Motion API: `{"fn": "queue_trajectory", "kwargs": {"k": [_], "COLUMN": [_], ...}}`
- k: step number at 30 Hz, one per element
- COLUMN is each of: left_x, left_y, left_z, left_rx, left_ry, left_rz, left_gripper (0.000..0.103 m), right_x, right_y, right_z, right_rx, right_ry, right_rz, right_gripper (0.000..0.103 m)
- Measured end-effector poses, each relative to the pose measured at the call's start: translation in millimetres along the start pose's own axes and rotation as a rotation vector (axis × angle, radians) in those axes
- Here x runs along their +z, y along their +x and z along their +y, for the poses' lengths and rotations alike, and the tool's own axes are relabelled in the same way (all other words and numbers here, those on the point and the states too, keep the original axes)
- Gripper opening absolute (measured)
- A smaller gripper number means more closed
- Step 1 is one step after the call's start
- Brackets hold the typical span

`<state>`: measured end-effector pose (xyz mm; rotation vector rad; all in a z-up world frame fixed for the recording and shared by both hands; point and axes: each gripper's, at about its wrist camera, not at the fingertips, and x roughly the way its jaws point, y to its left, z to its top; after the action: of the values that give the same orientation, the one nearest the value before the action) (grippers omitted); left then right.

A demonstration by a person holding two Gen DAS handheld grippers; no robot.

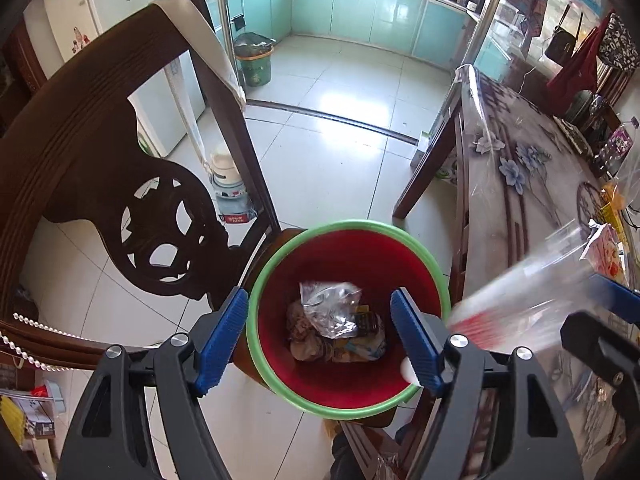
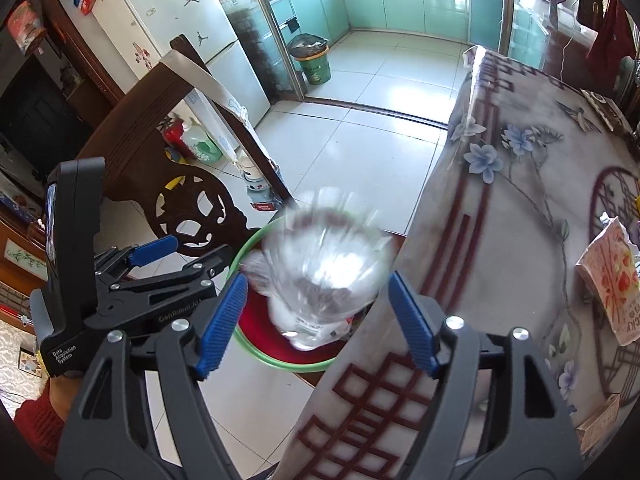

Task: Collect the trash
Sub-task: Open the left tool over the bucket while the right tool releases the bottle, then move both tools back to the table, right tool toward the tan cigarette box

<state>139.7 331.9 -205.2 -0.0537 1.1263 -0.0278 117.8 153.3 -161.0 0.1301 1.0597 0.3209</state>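
Blue pads of the left tongs (image 1: pixel 320 340) stand spread wide and empty, poised directly over the bin (image 1: pixel 260 280), a red pail with a green rim sitting on a chair seat. Below and between the pads, the bin already holds a crumpled clear bag (image 1: pixel 330 310) and assorted wrappers (image 1: pixel 360 350). To the right of the tongs a blurred clear bottle (image 1: pixel 520 300) shows, its red-marked end nearest the bin rim, with the right tongs (image 1: pixel 618 298) behind it. A carved chair back (image 1: pixel 120 160) rises to the left; the tabletop (image 1: pixel 520 160) runs along the right.

Right view: the right tongs (image 2: pixel 318 320) are also spread, pads well apart on either side of the bottle (image 2: pixel 320 272) without touching it. The bottle is motion-blurred and appears released, just ahead of the pads and over the bin (image 2: pixel 248 344). The left tongs (image 2: pixel 176 252) show to the left. On the tabletop (image 2: pixel 500 220), far right, a pink snack packet (image 2: pixel 612 284) remains.

Assessment: collection is partly done; several items are binned, the bottle looks mid-drop, and the packet is probably still to be gathered.
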Motion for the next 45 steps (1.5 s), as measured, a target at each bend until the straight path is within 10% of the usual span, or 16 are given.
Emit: {"fn": "queue_trajectory", "kwargs": {"k": [16, 31, 45], "left_x": [3, -25, -40], "left_y": [-19, -21, -38], "left_z": [-53, -156, -356], "left_rx": [-0.050, -0.142, -0.338], "left_ry": [0.085, 0.225, 0.383], "left_rz": [-0.042, 0.030, 0.066], "left_gripper": [0.070, 0.071, 0.075], "right_x": [-38, -213, -207], "right_y": [-52, -107, -78], "right_z": [-89, -315, -327], "right_rx": [-0.145, -0.572, -0.438], "right_ry": [0.193, 0.921, 0.575], "right_rz": [-0.039, 0.005, 0.137], "right_gripper": [0.083, 0.089, 0.067]}}
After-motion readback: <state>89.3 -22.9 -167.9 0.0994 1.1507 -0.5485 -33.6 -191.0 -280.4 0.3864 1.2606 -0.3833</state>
